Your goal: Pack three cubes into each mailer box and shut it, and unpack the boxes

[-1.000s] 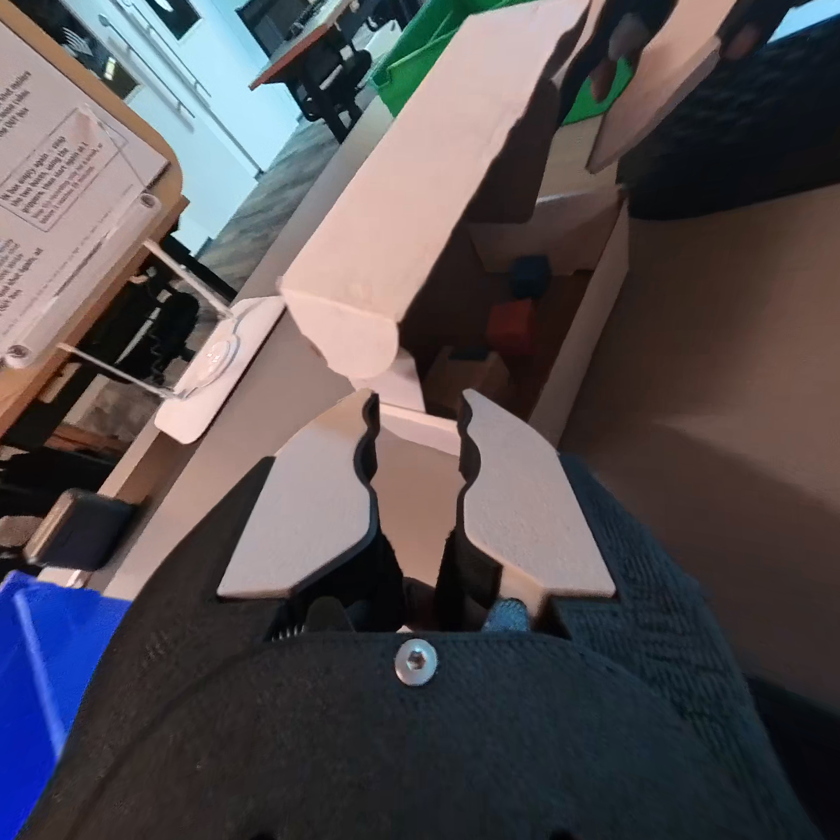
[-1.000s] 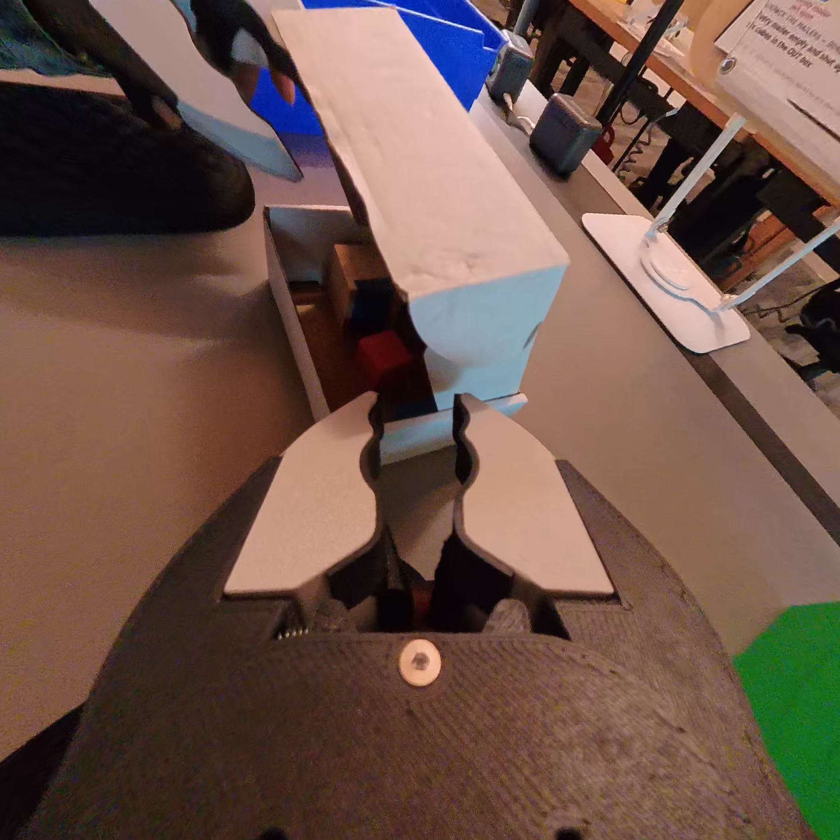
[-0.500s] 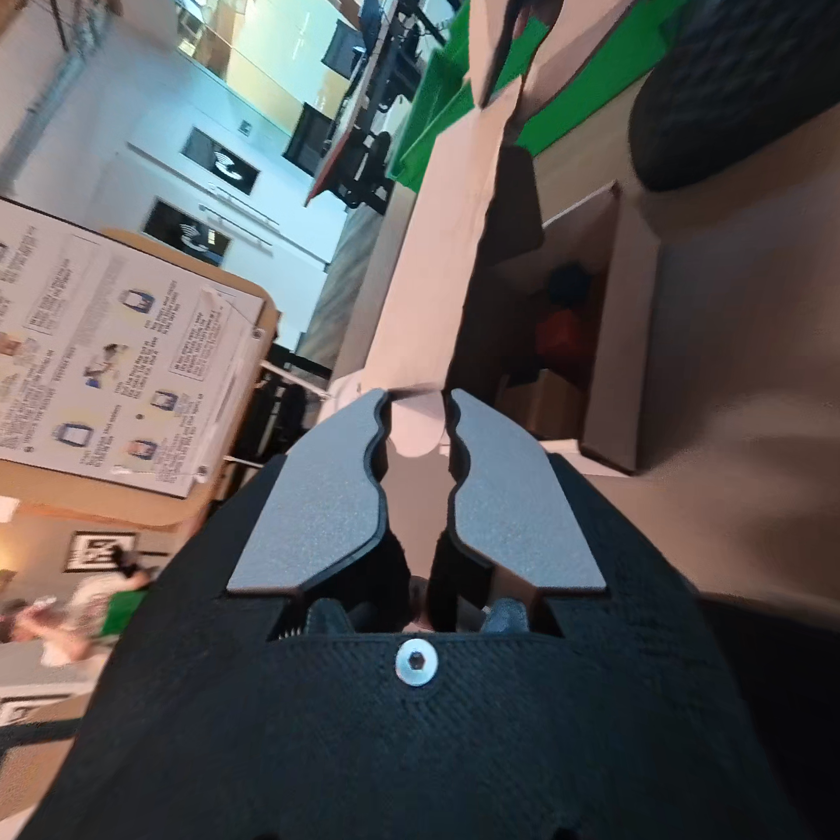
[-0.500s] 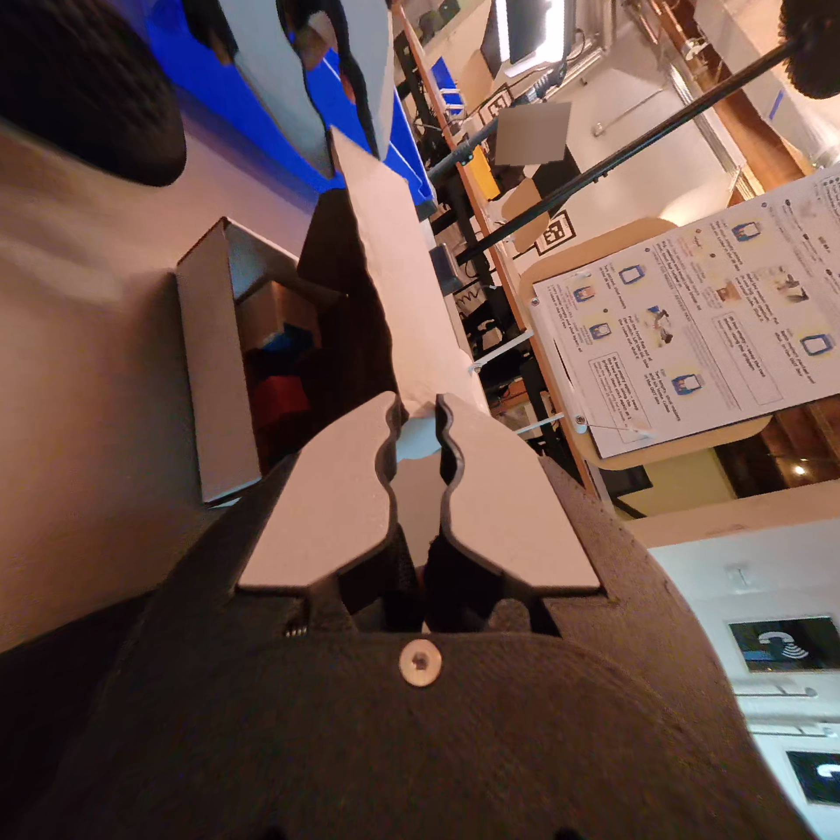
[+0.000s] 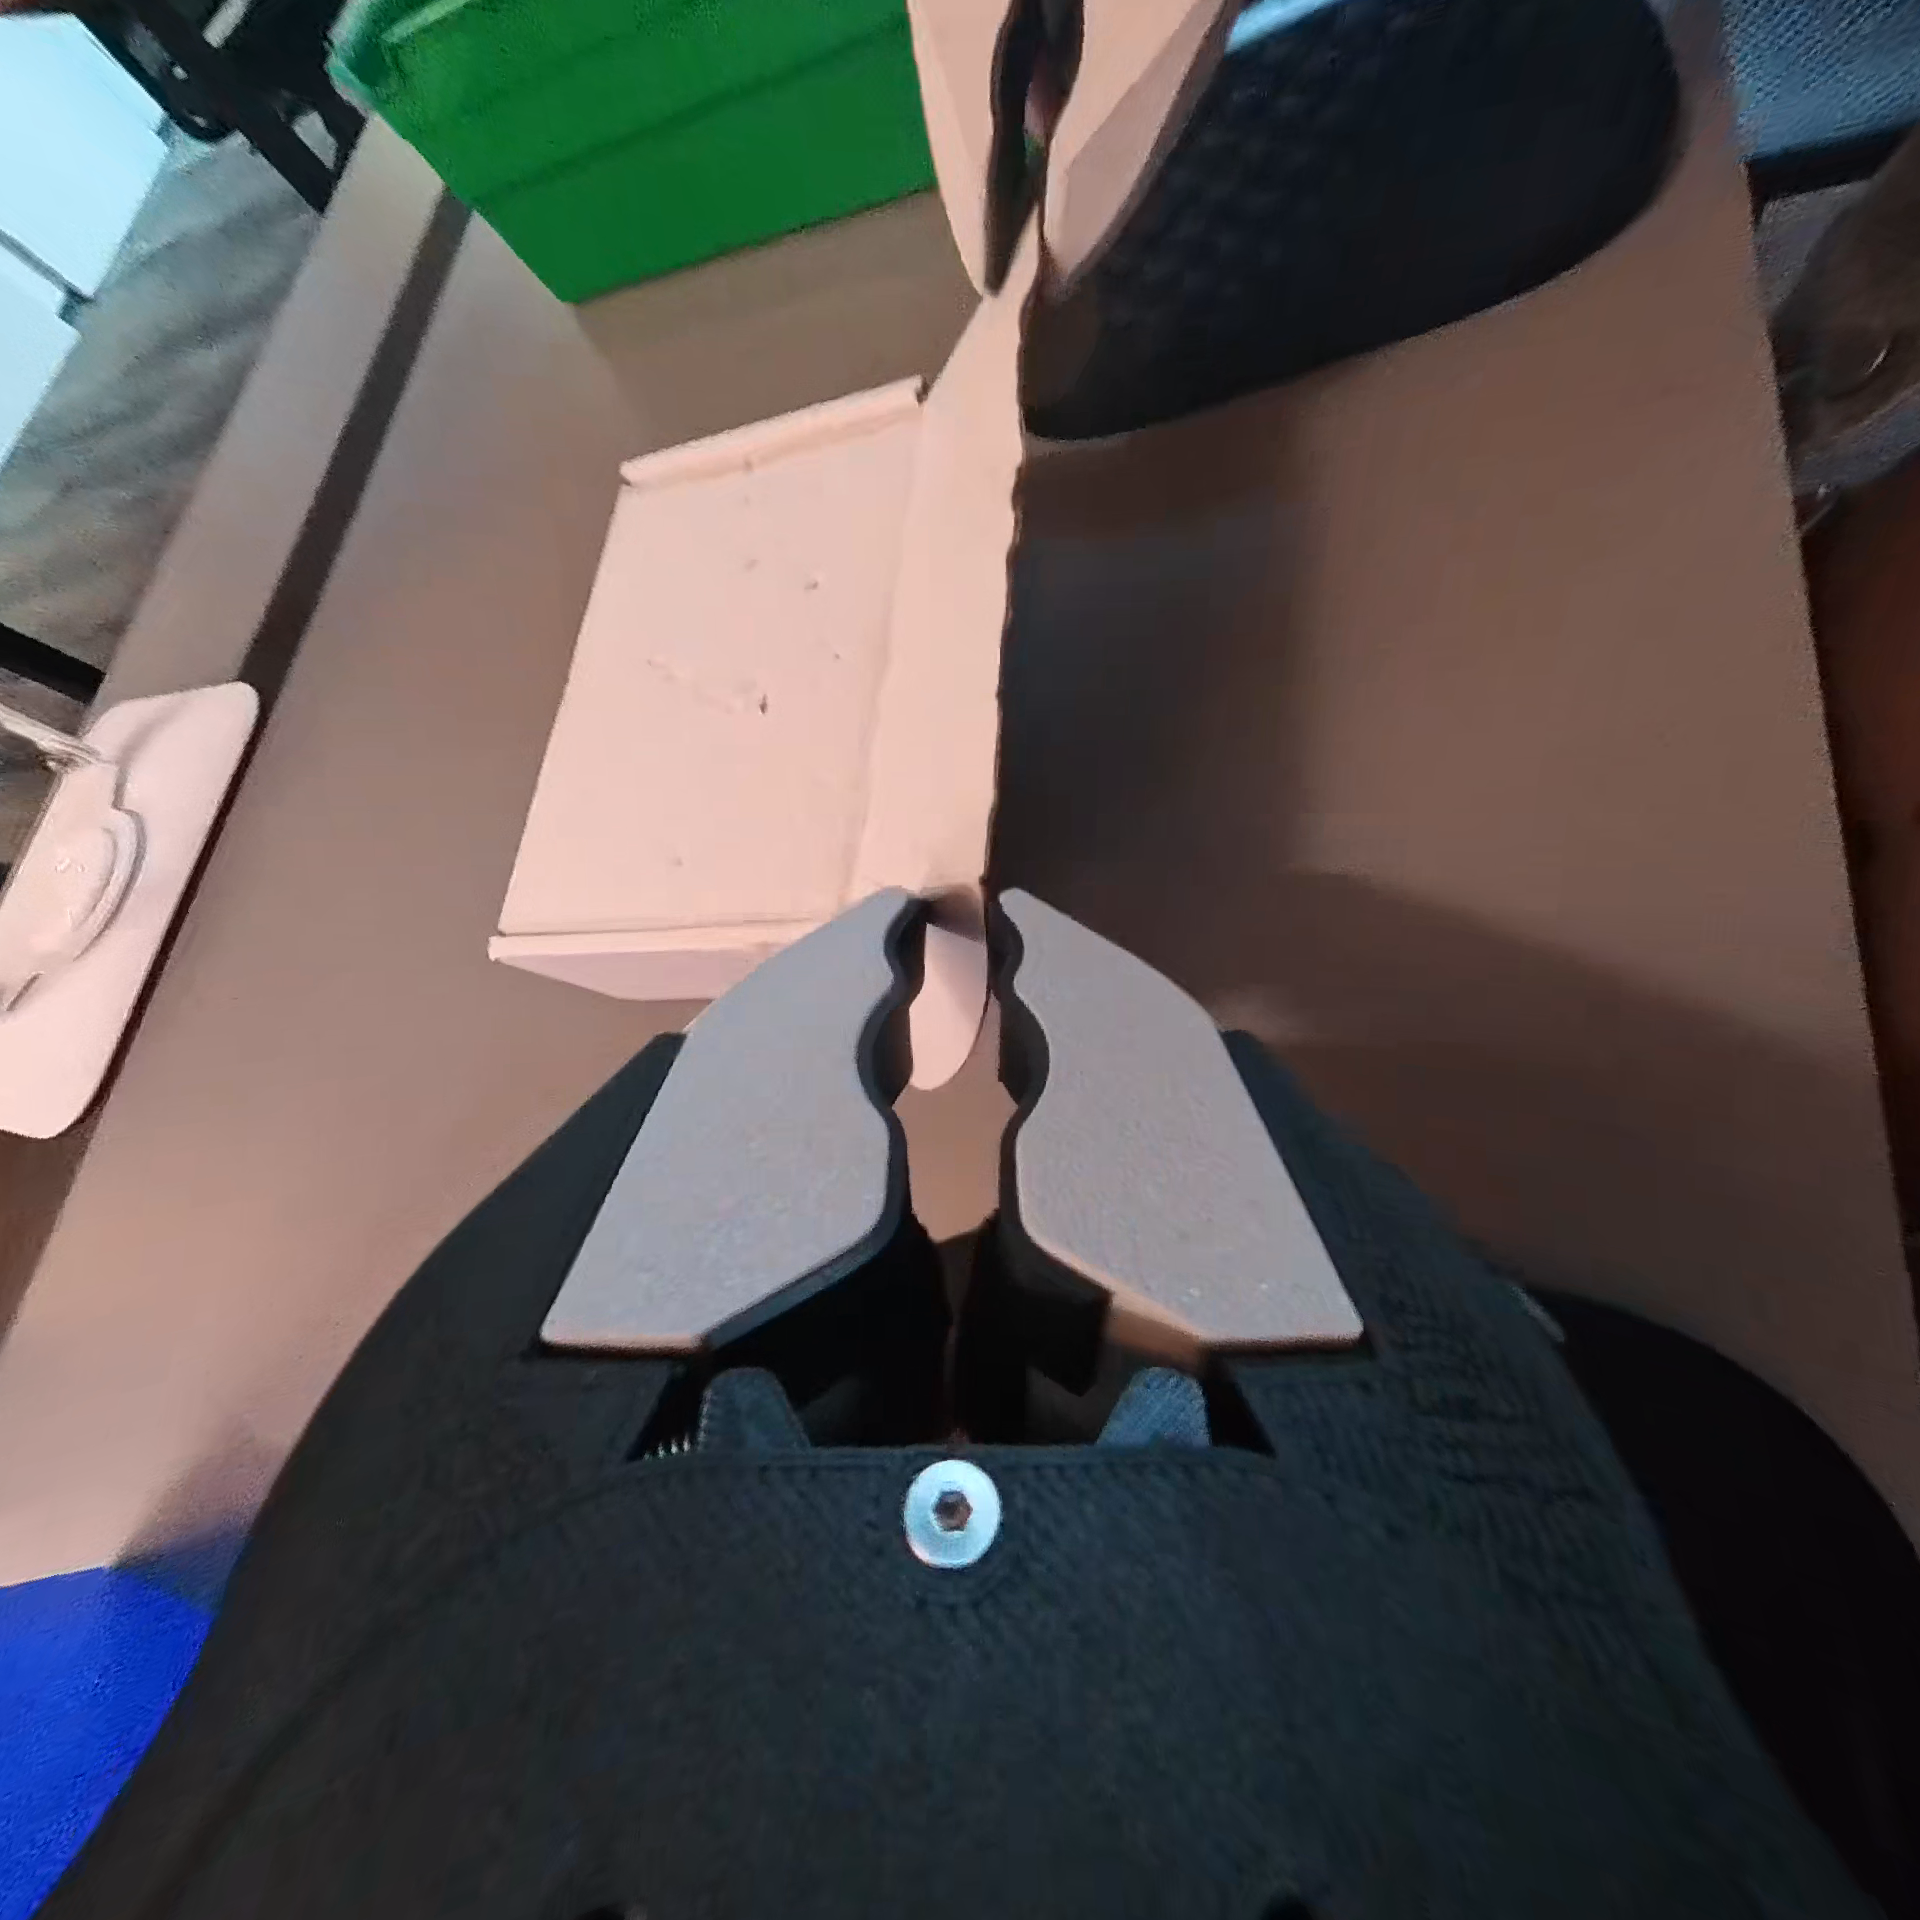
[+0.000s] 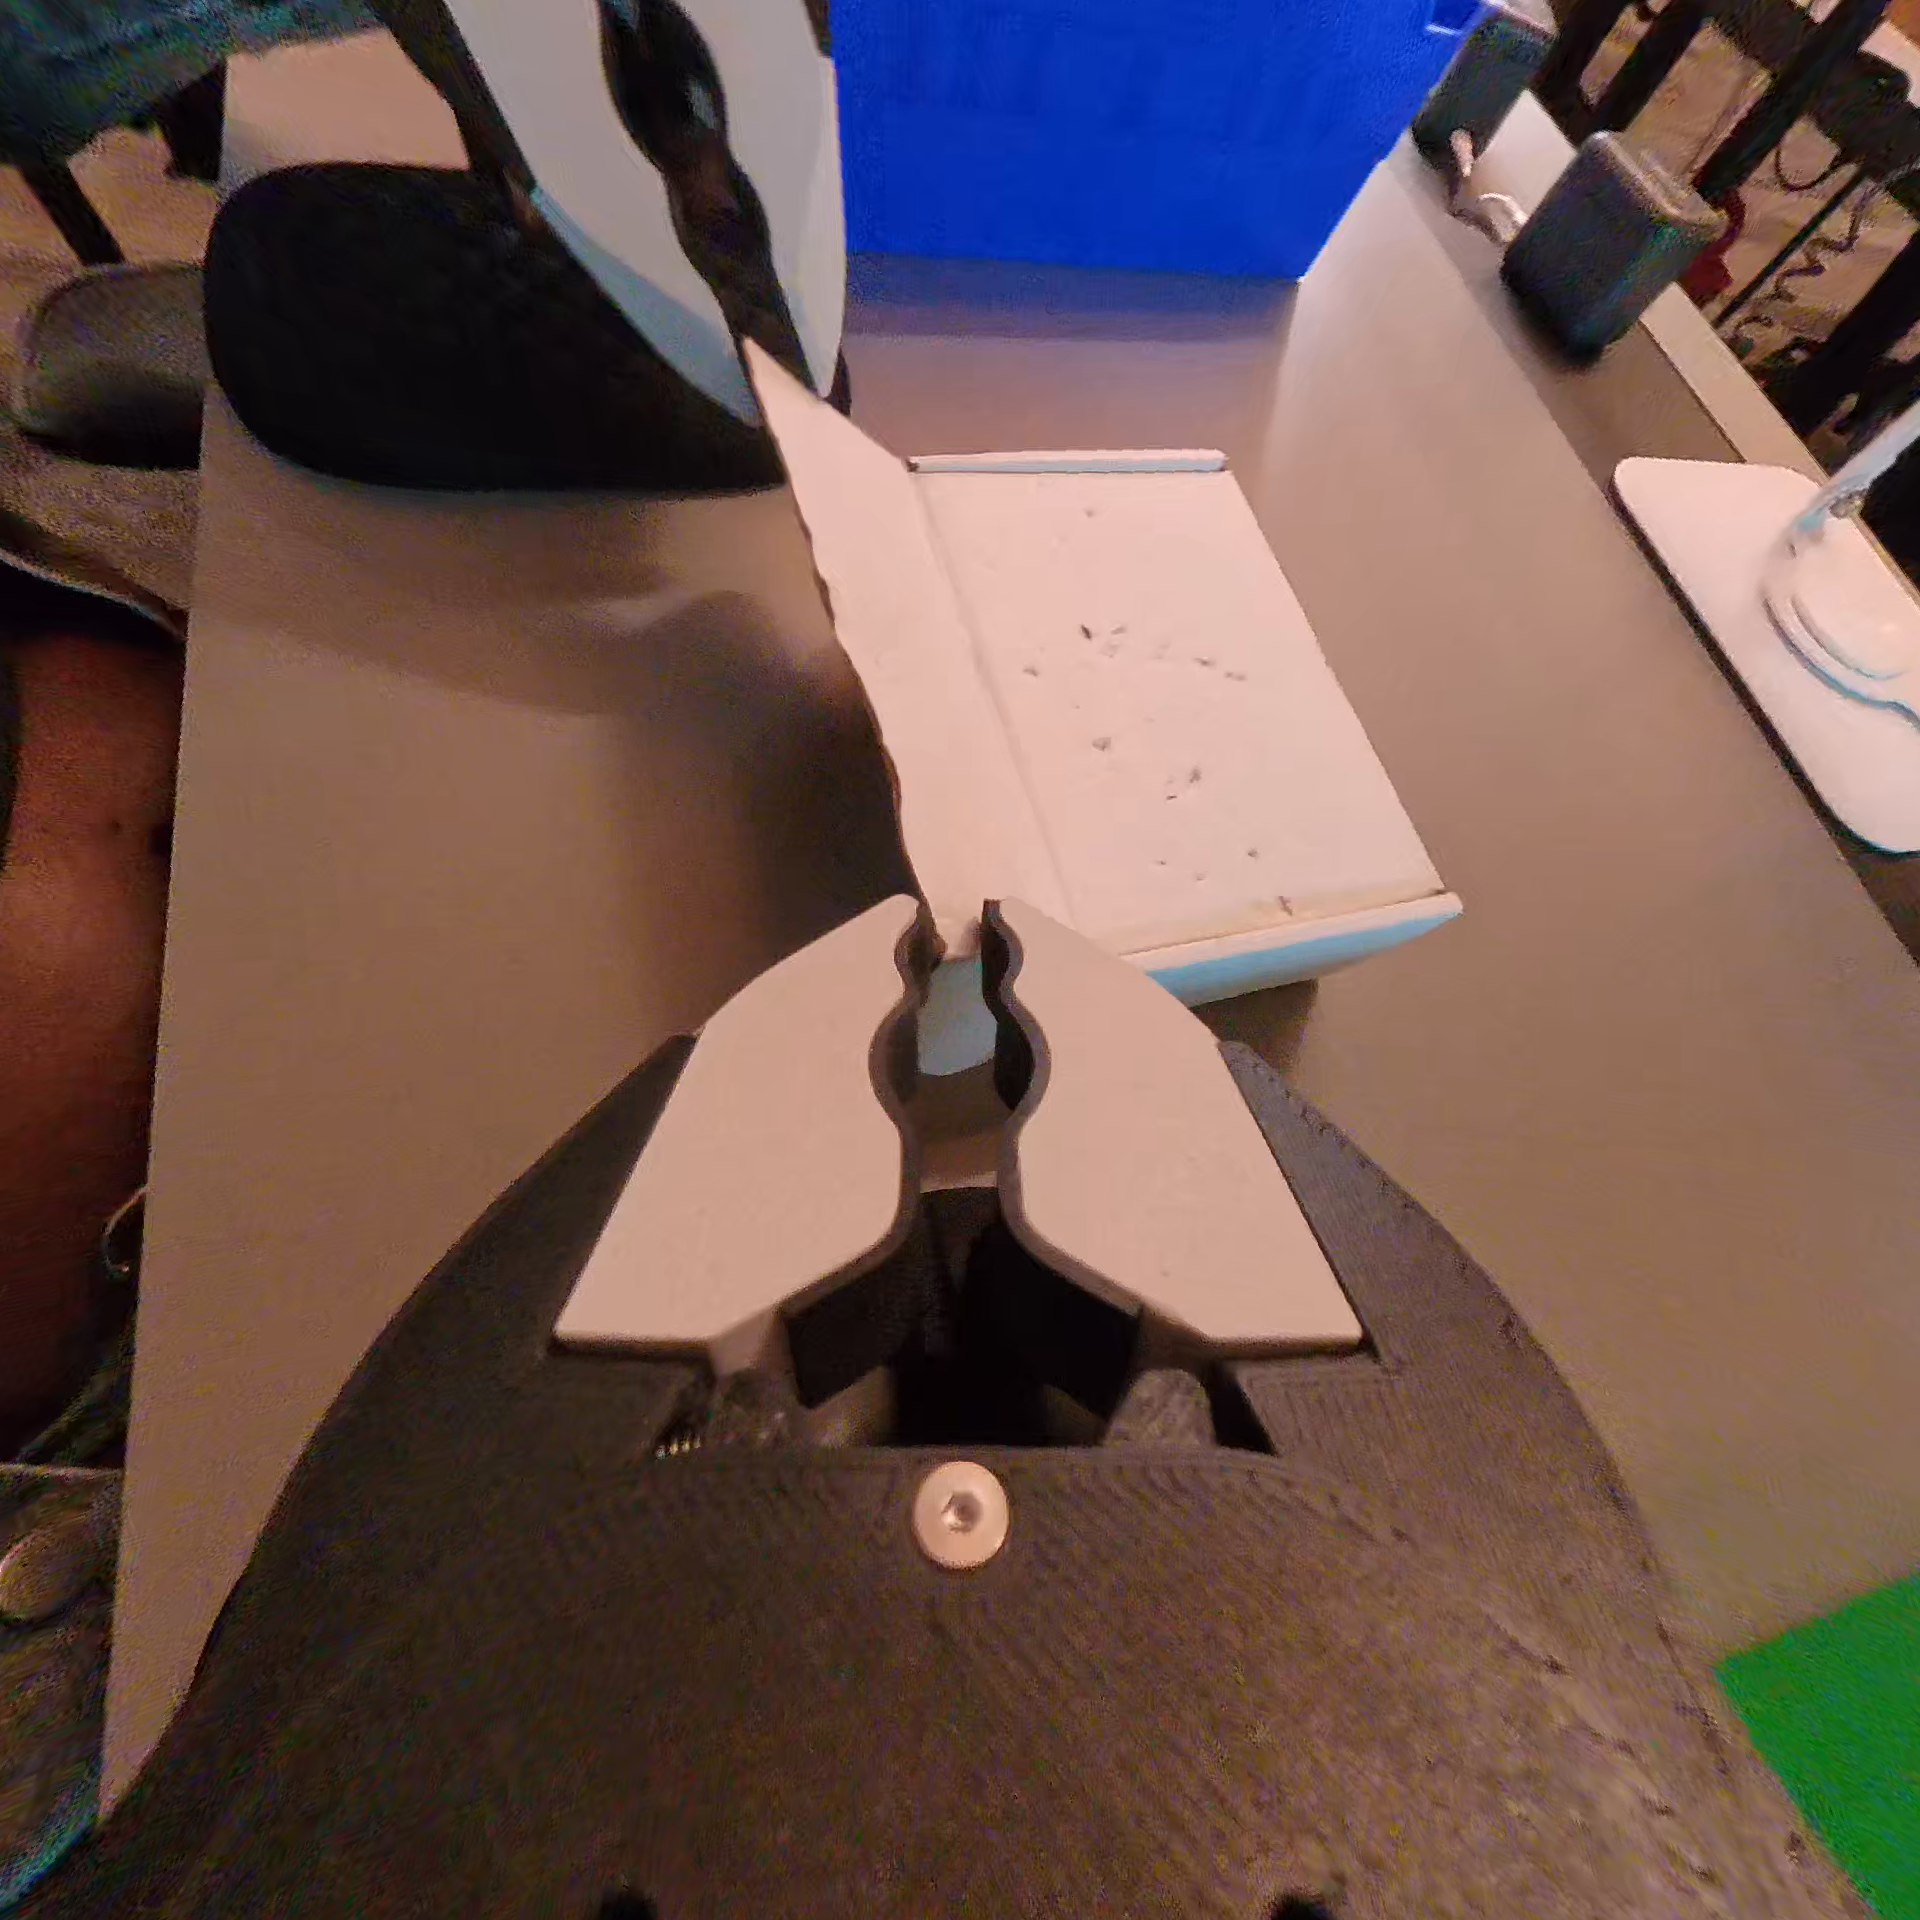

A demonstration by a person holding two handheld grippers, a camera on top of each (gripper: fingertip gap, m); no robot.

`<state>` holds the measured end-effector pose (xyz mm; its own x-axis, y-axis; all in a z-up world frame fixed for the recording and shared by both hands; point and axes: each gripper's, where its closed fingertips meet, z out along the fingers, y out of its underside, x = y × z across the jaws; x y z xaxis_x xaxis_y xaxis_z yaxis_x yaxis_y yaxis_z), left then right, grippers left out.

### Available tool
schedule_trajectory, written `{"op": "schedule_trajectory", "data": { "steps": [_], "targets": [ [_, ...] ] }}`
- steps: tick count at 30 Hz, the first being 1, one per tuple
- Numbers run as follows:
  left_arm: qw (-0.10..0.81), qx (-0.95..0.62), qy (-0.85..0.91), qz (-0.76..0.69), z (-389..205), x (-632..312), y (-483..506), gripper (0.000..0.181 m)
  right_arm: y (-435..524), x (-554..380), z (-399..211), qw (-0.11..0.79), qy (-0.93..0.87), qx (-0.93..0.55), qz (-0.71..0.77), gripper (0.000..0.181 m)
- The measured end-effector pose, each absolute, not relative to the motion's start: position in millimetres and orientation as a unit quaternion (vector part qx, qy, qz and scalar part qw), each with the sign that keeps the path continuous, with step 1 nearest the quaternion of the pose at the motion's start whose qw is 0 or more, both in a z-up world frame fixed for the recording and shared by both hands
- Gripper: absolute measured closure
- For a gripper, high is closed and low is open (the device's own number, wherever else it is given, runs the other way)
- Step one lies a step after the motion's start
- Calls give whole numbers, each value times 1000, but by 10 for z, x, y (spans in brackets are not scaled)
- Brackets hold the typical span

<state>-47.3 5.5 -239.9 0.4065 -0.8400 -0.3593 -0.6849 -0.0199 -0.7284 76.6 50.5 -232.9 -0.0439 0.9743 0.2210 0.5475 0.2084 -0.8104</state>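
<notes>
On the worktop (image 6: 1455,1143) both tongs, left (image 5: 961,935) and right (image 6: 961,920), pinch the mailer box (image 6: 1164,707) front flap's ears; tucking it squarely, level, seems best.

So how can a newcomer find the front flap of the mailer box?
Start at the grey table, between the blue bin and the green bin. The white mailer box lies there, lid down. Its flap is the only part sticking up, pinched at each end by a gripper.

left tool (image 5: 961,935) nearly closed, right tool (image 6: 961,925) likewise, facing
</notes>
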Motion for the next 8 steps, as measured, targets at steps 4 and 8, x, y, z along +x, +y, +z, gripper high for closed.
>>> {"op": "schedule_trajectory", "data": {
  "steps": [4, 8],
  "targets": [
    [451, -713, 525, -109, -2395, -460, 81, 165, 554, 769, -2325, 387, -659, -577, 289, 172],
    [447, -717, 523, -118, -2434, -444, 60, 140, 565, 779, -2340, 401, -671, -560, 274, 168]
  ]
}}
